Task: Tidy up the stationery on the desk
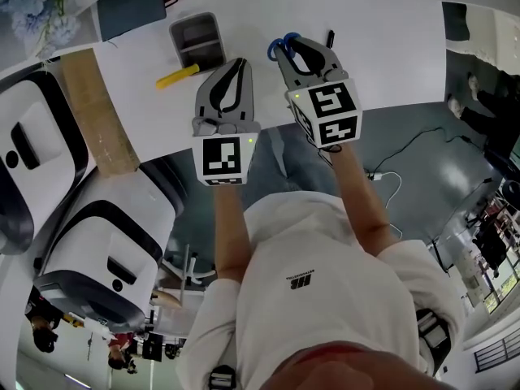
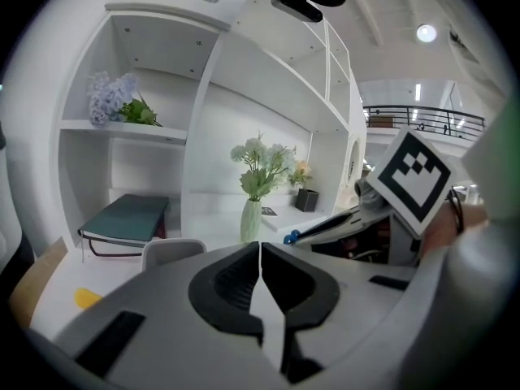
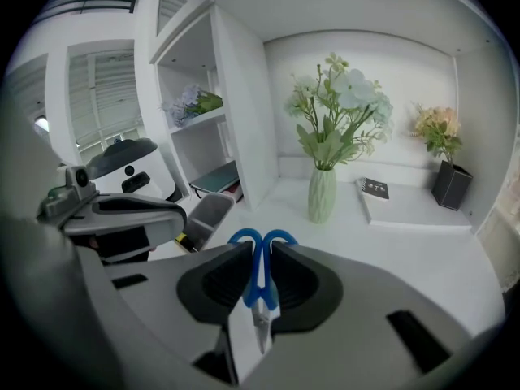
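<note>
My right gripper (image 1: 294, 45) (image 3: 260, 252) is shut on a pair of blue-handled scissors (image 3: 246, 239) (image 1: 279, 47), handles pointing forward, held above the white desk (image 1: 382, 47). My left gripper (image 1: 236, 63) (image 2: 260, 247) hovers beside it with its jaws shut and nothing between them. A grey pen holder (image 1: 197, 39) (image 3: 207, 213) lies on the desk ahead of the left gripper. Left of it lies a yellow marker (image 1: 177, 75) (image 2: 88, 298). A black pen (image 1: 330, 37) lies just right of the right gripper.
A dark green notebook (image 1: 130, 6) (image 2: 126, 216) lies under the shelf at the back left. A pale green vase of flowers (image 3: 322, 193) (image 2: 250, 220), a small booklet (image 3: 375, 188) and a black pot (image 3: 449, 185) stand further back. A wooden board (image 1: 97, 112) borders the desk's left.
</note>
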`<action>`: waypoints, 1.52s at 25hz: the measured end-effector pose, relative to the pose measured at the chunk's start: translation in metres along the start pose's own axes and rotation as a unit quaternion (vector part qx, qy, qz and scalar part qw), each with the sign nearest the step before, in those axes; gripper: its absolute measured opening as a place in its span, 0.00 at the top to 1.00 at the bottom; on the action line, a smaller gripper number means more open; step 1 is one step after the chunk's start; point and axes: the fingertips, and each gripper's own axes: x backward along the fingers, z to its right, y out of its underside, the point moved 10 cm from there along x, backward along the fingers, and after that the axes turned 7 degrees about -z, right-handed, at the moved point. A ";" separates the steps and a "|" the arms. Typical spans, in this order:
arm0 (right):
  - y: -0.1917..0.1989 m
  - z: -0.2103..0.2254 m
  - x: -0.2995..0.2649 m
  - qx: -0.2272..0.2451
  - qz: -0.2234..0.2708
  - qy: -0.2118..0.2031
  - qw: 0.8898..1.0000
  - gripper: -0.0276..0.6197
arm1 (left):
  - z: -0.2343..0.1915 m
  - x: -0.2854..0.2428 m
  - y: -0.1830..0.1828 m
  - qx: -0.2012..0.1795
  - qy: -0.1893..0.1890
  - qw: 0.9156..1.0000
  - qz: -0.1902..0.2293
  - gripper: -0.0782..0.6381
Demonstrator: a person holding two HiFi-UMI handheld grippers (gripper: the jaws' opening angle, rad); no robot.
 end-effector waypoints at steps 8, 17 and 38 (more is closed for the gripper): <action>-0.030 -0.024 0.015 0.026 0.033 -0.030 0.999 0.87 | -0.015 0.027 -0.005 0.012 -0.037 0.999 0.017 0.89; -0.061 -0.051 0.017 0.057 0.077 -0.064 0.993 0.87 | -0.031 0.054 -0.002 0.028 -0.072 0.997 0.030 0.89; -0.098 -0.097 -0.023 0.079 0.125 -0.114 0.982 0.87 | -0.070 0.079 0.002 0.048 -0.107 0.992 0.040 0.89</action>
